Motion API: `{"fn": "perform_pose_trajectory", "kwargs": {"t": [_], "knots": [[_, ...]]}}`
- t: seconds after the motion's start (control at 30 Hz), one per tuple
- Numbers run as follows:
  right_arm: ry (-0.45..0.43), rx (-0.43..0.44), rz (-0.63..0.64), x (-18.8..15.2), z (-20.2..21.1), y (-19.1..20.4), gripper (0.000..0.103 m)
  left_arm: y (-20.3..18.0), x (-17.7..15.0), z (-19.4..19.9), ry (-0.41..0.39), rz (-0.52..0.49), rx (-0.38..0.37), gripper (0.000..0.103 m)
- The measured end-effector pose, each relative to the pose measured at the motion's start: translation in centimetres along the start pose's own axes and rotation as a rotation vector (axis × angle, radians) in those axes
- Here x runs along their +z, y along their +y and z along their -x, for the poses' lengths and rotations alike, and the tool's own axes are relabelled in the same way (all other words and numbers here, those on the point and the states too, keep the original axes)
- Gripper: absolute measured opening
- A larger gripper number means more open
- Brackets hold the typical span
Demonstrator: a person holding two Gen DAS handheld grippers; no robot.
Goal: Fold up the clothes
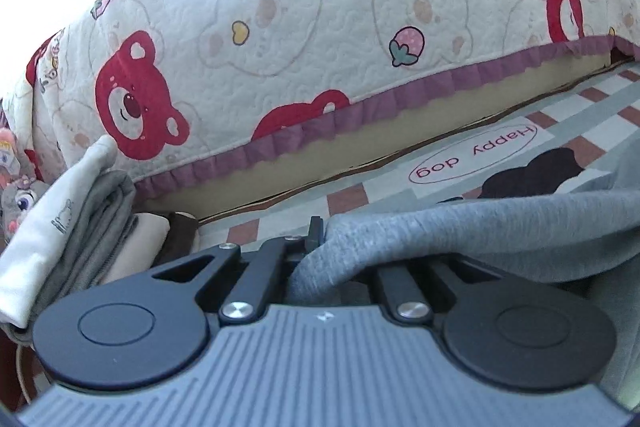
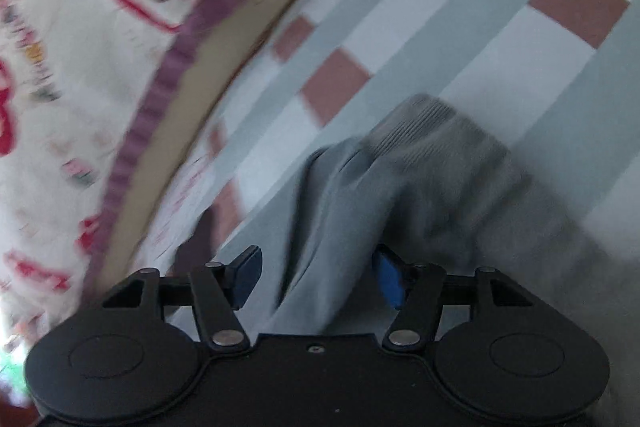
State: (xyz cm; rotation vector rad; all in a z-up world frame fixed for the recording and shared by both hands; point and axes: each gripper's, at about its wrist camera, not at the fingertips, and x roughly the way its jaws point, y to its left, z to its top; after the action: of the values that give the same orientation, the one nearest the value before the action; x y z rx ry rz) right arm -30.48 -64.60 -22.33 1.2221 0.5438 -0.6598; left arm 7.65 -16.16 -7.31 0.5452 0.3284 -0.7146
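Observation:
A grey sweatshirt (image 1: 500, 231) lies bunched on a checked mat, filling the right of the left wrist view. My left gripper (image 1: 320, 243) is shut on a fold of its edge; only one dark fingertip (image 1: 316, 227) shows above the cloth. The right wrist view is blurred. In it a grey sleeve with a ribbed cuff (image 2: 432, 163) runs away from the camera over the mat. My right gripper (image 2: 318, 277) is open, its blue-padded fingers (image 2: 390, 279) wide apart on either side of the sleeve, not closed on it.
A stack of folded clothes (image 1: 92, 227), white over grey, sits at the left. Behind it rises a quilted cover printed with red bears and edged with a purple frill (image 1: 280, 27). Plush toys (image 1: 16, 195) are at the far left. The checked mat (image 2: 440, 39) stretches right.

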Motion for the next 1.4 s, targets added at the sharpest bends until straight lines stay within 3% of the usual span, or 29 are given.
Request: {"fn": "perform_pose_trajectory", "kwargs": {"t": [0.03,0.07,0.13,0.27,0.37,0.47,0.57,0.67,0.83,0.93,1.13,1.23,1.33,1.4], "knots": [[-0.024,-0.044,0.08,0.0,-0.9,0.9,0.042,0.0,0.1,0.3,-0.004,-0.002,0.001,0.004],[-0.052,-0.087,0.165,0.0,-1.7,1.8,0.006,0.1,0.3,0.6,-0.009,-0.003,0.003,0.004],[-0.182,-0.164,0.395,-0.9,-0.9,5.0,0.004,0.2,0.9,1.4,-0.023,-0.01,0.017,0.004],[-0.49,-0.027,0.492,-1.6,6.7,10.2,0.004,1.0,2.5,3.5,-0.074,-0.026,0.063,0.004],[-0.727,0.021,0.539,-1.9,13.9,13.0,0.004,1.4,3.8,5.5,-0.133,-0.037,0.086,0.004],[-0.862,0.085,0.528,-2.2,20.1,14.0,0.004,0.8,4.6,7.9,-0.201,-0.048,0.093,0.005],[-0.939,0.067,0.544,-3.4,23.8,13.9,0.004,-0.6,3.4,9.9,-0.196,-0.089,0.044,0.01],[-0.914,0.044,0.545,-4.7,25.0,12.7,0.004,-2.1,1.0,10.7,-0.141,-0.133,0.016,0.01],[-0.802,-0.012,0.564,-4.8,23.6,10.6,0.004,-2.4,-1.0,11.0,-0.091,-0.042,0.048,0.01],[-0.718,-0.044,0.623,-2.7,21.2,10.6,0.003,-1.6,-0.3,8.7,-0.087,-0.019,0.07,0.01],[-0.58,-0.161,0.596,8.1,13.5,13.5,0.002,0.5,6.0,-2.4,-0.102,0.062,0.001,0.01],[-0.513,-0.268,0.605,13.5,8.2,14.8,0.002,-2.2,9.0,-10.1,-0.079,-0.026,0.029,0.01],[-0.428,-0.418,0.631,15.7,1.0,15.0,0.002,-5.1,10.0,-18.9,0.002,-0.129,0.064,0.01],[-0.423,-0.438,0.626,15.8,0.2,14.9,0.002,-6.1,9.4,-22.6,0.061,-0.172,0.078,0.01]]}}
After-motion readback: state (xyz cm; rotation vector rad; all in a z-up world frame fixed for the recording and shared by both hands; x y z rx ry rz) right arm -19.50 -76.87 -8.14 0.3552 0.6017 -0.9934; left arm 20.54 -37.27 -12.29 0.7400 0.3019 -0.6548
